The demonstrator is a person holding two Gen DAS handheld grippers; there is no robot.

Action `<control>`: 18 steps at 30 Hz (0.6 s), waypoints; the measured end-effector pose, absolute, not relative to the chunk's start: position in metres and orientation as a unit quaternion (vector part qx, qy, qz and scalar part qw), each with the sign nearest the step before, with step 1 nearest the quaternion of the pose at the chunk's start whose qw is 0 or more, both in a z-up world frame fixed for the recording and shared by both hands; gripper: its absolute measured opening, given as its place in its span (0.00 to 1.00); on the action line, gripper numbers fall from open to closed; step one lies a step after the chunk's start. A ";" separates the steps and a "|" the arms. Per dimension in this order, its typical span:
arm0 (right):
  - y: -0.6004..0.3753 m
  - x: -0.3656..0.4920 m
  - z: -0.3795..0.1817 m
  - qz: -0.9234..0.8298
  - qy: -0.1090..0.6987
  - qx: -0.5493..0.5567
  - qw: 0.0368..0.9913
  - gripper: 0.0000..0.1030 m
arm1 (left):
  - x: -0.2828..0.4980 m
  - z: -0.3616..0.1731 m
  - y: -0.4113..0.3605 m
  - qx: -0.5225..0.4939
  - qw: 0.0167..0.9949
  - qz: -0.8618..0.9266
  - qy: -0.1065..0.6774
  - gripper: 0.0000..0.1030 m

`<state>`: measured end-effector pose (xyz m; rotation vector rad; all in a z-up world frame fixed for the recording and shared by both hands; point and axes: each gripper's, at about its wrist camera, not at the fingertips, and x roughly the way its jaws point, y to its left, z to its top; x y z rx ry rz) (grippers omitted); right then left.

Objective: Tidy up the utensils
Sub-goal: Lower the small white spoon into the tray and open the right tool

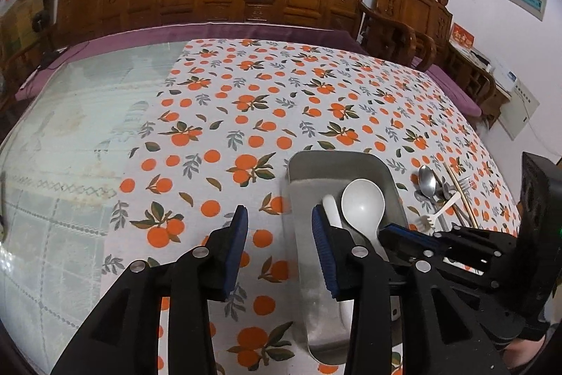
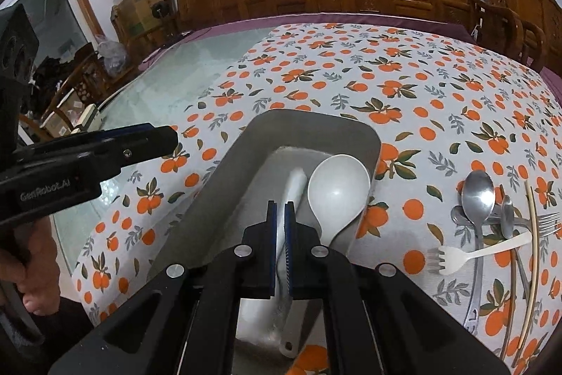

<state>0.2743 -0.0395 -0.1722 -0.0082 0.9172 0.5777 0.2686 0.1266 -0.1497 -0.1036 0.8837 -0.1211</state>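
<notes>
Currently:
left gripper (image 1: pixel 280 227): released, over cloth (image 1: pixel 246 115) at tray's 9 o'clock
right gripper (image 2: pixel 281 227): clenched on white handle (image 2: pixel 294 185) inside tray (image 2: pixel 246 143)
ladle (image 2: pixel 337 188): in tray
loose utensils (image 2: pixel 491 220): tray's 3 o'clock

Tray (image 2: pixel 253 146): grey metal, rectangular with rounded corners, lying flat.
White ladle-spoon (image 2: pixel 337 188): in the tray, bowl up, toward its far right corner.
White utensil (image 2: pixel 296 185): in the tray, just left of the ladle-spoon.
Metal spoon (image 2: pixel 477 195), white plastic fork (image 2: pixel 456 257), metal fork (image 2: pixel 548 220), chopsticks (image 2: pixel 532 234): heaped right of the tray.
</notes>
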 end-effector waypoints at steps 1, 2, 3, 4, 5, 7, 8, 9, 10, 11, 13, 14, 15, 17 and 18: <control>-0.045 0.271 -0.167 0.276 0.431 -0.006 0.859 0.06 | 0.269 -0.150 0.127 -0.051 0.901 -0.059 0.427 0.35; -0.050 0.269 -0.163 0.278 0.426 -0.008 0.861 0.06 | 0.268 -0.150 0.127 -0.051 0.901 -0.060 0.426 0.35; -0.059 0.264 -0.157 0.280 0.420 -0.012 0.863 0.06 | 0.267 -0.149 0.125 -0.051 0.902 -0.060 0.425 0.35; -0.069 0.259 -0.150 0.281 0.415 -0.019 0.865 0.06 | 0.266 -0.149 0.123 -0.051 0.902 -0.062 0.424 0.35; -0.077 0.256 -0.146 0.281 0.413 -0.024 0.866 0.06 | 0.264 -0.148 0.120 -0.050 0.902 -0.064 0.423 0.36; -0.102 0.245 -0.135 0.273 0.407 -0.040 0.871 0.06 | 0.260 -0.148 0.112 -0.045 0.903 -0.069 0.422 0.36; -0.114 0.241 -0.131 0.268 0.407 -0.046 0.872 0.06 | 0.259 -0.148 0.107 -0.043 0.902 -0.074 0.422 0.37; -0.123 0.238 -0.130 0.263 0.407 -0.050 0.873 0.08 | 0.256 -0.147 0.102 -0.039 0.902 -0.078 0.422 0.42; -0.137 0.233 -0.127 0.256 0.408 -0.059 0.874 0.13 | 0.254 -0.146 0.096 -0.036 0.903 -0.081 0.421 0.49; -0.145 0.230 -0.128 0.252 0.409 -0.065 0.875 0.17 | 0.250 -0.144 0.090 -0.031 0.905 -0.085 0.416 0.58; -0.167 0.222 -0.131 0.239 0.415 -0.078 0.874 0.18 | 0.245 -0.141 0.082 -0.025 0.907 -0.093 0.411 0.59; -0.174 0.219 -0.134 0.235 0.418 -0.082 0.874 0.18 | 0.240 -0.139 0.077 -0.022 0.908 -0.096 0.408 0.59; -0.181 0.216 -0.137 0.232 0.421 -0.086 0.873 0.18 | 0.237 -0.138 0.074 -0.021 0.909 -0.098 0.405 0.61; -0.197 0.208 -0.147 0.228 0.430 -0.090 0.869 0.19 | 0.226 -0.134 0.066 -0.020 0.912 -0.101 0.397 0.64; -0.203 0.205 -0.152 0.226 0.435 -0.090 0.867 0.19 | 0.223 -0.133 0.063 -0.020 0.913 -0.102 0.395 0.64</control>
